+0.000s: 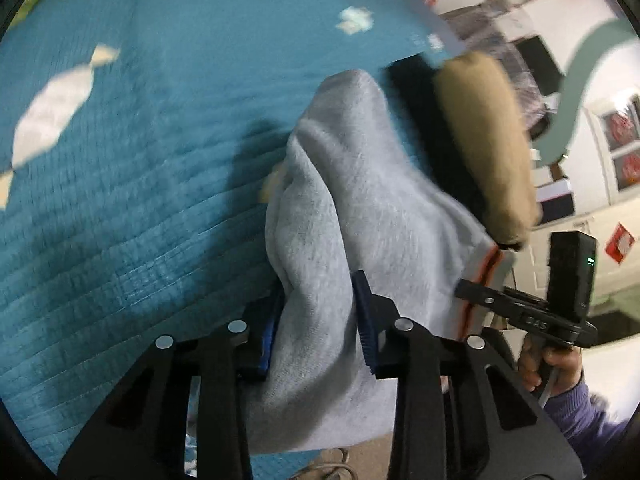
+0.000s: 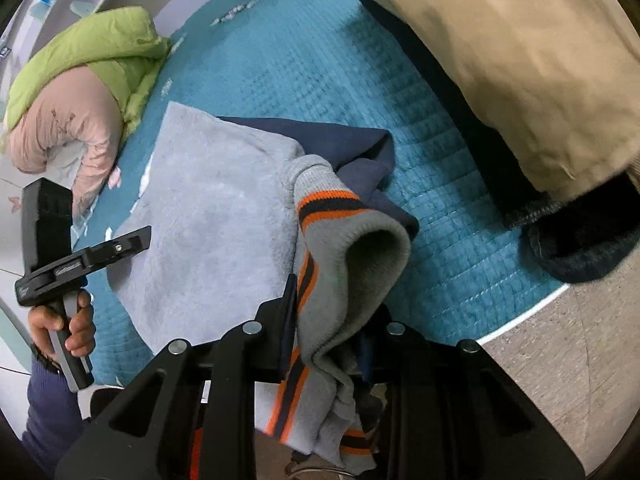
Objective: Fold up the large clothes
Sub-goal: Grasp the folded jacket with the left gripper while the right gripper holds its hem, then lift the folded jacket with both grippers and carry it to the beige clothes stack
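Note:
A light grey sweatshirt (image 1: 352,200) with orange and navy striped ribbed trim (image 2: 332,216) and a navy part (image 2: 344,140) hangs over a teal quilted mat (image 1: 140,160). My left gripper (image 1: 320,320) is shut on a bunch of the grey fabric. My right gripper (image 2: 332,320) is shut on the ribbed hem, which folds over its jaws. The right gripper also shows in the left wrist view (image 1: 528,312) at the sweatshirt's striped edge. The left gripper shows in the right wrist view (image 2: 80,256), beside the grey fabric.
A lime green and pink padded jacket (image 2: 88,96) lies at the mat's far left edge. A person's beige trouser leg (image 2: 520,60) and dark slipper (image 2: 580,240) stand on the mat to the right. Grey floor (image 2: 560,360) borders the mat. White cabinets (image 1: 616,140) stand behind.

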{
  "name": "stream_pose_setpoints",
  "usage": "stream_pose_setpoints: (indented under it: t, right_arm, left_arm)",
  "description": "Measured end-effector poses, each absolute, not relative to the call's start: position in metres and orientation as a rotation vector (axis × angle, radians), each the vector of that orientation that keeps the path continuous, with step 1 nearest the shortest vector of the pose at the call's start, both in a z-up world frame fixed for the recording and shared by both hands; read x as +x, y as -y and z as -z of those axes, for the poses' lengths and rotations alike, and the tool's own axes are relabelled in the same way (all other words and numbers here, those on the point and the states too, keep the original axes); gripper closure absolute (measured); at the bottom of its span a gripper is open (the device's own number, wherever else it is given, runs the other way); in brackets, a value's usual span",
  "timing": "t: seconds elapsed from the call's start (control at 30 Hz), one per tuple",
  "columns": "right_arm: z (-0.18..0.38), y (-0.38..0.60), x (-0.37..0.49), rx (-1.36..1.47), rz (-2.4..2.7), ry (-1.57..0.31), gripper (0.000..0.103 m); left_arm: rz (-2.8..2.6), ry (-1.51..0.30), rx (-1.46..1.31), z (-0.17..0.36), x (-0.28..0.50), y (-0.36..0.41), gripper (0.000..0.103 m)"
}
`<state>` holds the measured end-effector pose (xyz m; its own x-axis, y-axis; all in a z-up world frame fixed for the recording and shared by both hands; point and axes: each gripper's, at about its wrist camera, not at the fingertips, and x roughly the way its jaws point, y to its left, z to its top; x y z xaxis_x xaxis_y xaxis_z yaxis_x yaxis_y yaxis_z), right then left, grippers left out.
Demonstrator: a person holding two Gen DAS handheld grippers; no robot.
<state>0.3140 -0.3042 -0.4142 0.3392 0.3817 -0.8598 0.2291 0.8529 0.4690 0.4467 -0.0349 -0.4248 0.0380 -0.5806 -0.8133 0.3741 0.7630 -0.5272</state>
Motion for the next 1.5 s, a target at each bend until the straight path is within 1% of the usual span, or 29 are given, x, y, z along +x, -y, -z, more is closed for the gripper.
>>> stream_pose_setpoints:
  t: [0.23,0.47,0.57,0.63,0.73,0.83,0.97,1.1,1.23,1.33,1.37,1.43,1.47,1.5]
  right_arm:
    - [0.376,0.300,0.299,0.616,-0.134,-1.150,0.081]
    - [0.299,0.325,0.289,0.649,-0.150,-0.983,0.081]
    - [0.266,0.350,0.284,0.661,-0.126,-0.904,0.081]
    - [0.245,0.372,0.282,0.659,-0.092,-0.846,0.081]
    - [0.231,0.404,0.281,0.676,-0.030,-0.789,0.081]
    - [0.229,0.438,0.284,0.719,0.031,-0.752,0.081]
    - [0.237,0.482,0.278,0.773,0.097,-0.724,0.081]
    - [0.256,0.512,0.277,0.826,0.133,-0.739,0.081]
    - [0.289,0.529,0.287,0.915,0.126,-0.805,0.081]
    - [0.317,0.534,0.293,0.932,0.152,-0.837,0.081]
    - [0.327,0.537,0.292,0.935,0.173,-0.842,0.079]
    - [0.341,0.545,0.289,0.937,0.204,-0.847,0.072]
    - [0.344,0.548,0.288,0.919,0.223,-0.848,0.061]
    - [0.344,0.549,0.284,0.891,0.246,-0.848,0.058]
  left_arm:
    - [0.769,-1.268,-0.167,0.377,0.437,0.043,0.072]
    - [0.835,-1.145,-0.107,0.294,0.443,0.070,0.071]
    - [0.889,-1.105,-0.037,0.252,0.462,0.115,0.071]
    - [0.925,-1.082,0.014,0.234,0.473,0.149,0.071]
    - [0.994,-1.056,0.076,0.208,0.495,0.208,0.071]
    - [1.036,-1.060,0.126,0.197,0.514,0.269,0.071]
    - [1.070,-1.072,0.185,0.200,0.531,0.336,0.071]
    - [1.080,-1.120,0.211,0.221,0.542,0.377,0.071]
    - [1.035,-1.189,0.267,0.259,0.559,0.405,0.071]
    - [0.931,-1.250,0.209,0.291,0.581,0.407,0.068]
    - [0.888,-1.286,0.141,0.306,0.592,0.402,0.067]
    - [0.837,-1.304,0.076,0.322,0.602,0.392,0.051]
    - [0.835,-1.299,0.060,0.326,0.604,0.386,0.049]
    - [0.842,-1.288,0.051,0.324,0.605,0.384,0.048]
